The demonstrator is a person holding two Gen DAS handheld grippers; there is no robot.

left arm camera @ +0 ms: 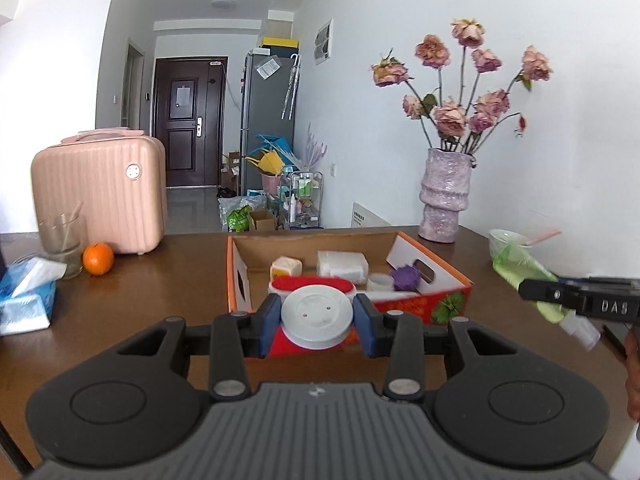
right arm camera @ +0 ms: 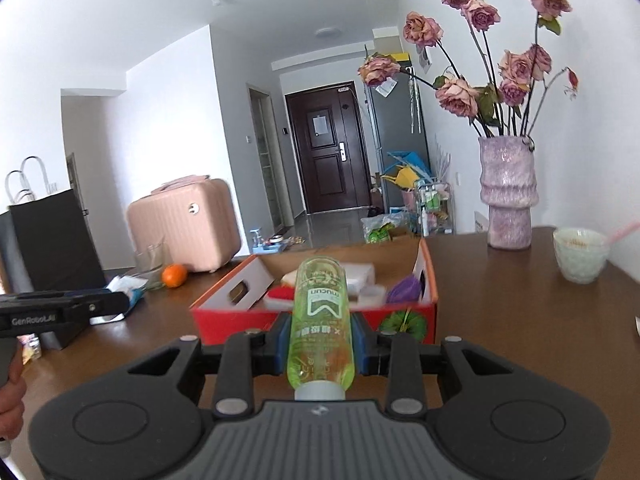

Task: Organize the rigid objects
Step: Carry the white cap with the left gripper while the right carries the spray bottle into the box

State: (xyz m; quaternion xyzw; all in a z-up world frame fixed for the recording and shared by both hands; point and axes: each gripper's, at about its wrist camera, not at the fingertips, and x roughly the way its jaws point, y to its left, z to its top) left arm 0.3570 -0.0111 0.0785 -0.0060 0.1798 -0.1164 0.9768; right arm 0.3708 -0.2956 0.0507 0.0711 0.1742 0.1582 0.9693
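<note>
The left gripper point(left arm camera: 317, 322) squeezes a round white lid point(left arm camera: 316, 318) between its two blue pads point(left arm camera: 269, 326). The lid sits on top of a red jar point(left arm camera: 280, 342), so the jar hangs in the tool's grip. Just past the tool's tips is an open cardboard box point(left arm camera: 424, 306) with orange-red sides, on a brown table point(left arm camera: 132, 304). Inside the box lie a red and white thing point(left arm camera: 312, 283), a small white tub point(left arm camera: 379, 281), a purple ball point(left arm camera: 405, 277), a pale yellow block point(left arm camera: 285, 267) and a white packet point(left arm camera: 342, 266).

The right gripper point(right arm camera: 320, 346) pinches a green bottle point(right arm camera: 320, 320) on both sides. The bottle lies along the fingers, with its grey cap point(right arm camera: 319, 391) toward the camera and its far end reaching over the front wall of the same box. In the left wrist view, this bottle and tool show far off to the right side.

To the left of the left tool, a blue tissue pack point(left arm camera: 24, 300) lies near the table edge. Farther back are a clear glass point(left arm camera: 64, 242), an orange point(left arm camera: 98, 258) just beside it and a pink suitcase point(left arm camera: 100, 196) behind them.

To the right of the right tool, past the box, stand a pale green cup point(right arm camera: 580, 254) and a purple vase point(right arm camera: 509, 192) with dried pink roses point(right arm camera: 460, 94). Well beyond the table, a dark door point(right arm camera: 328, 148) is at the end of the hall.
</note>
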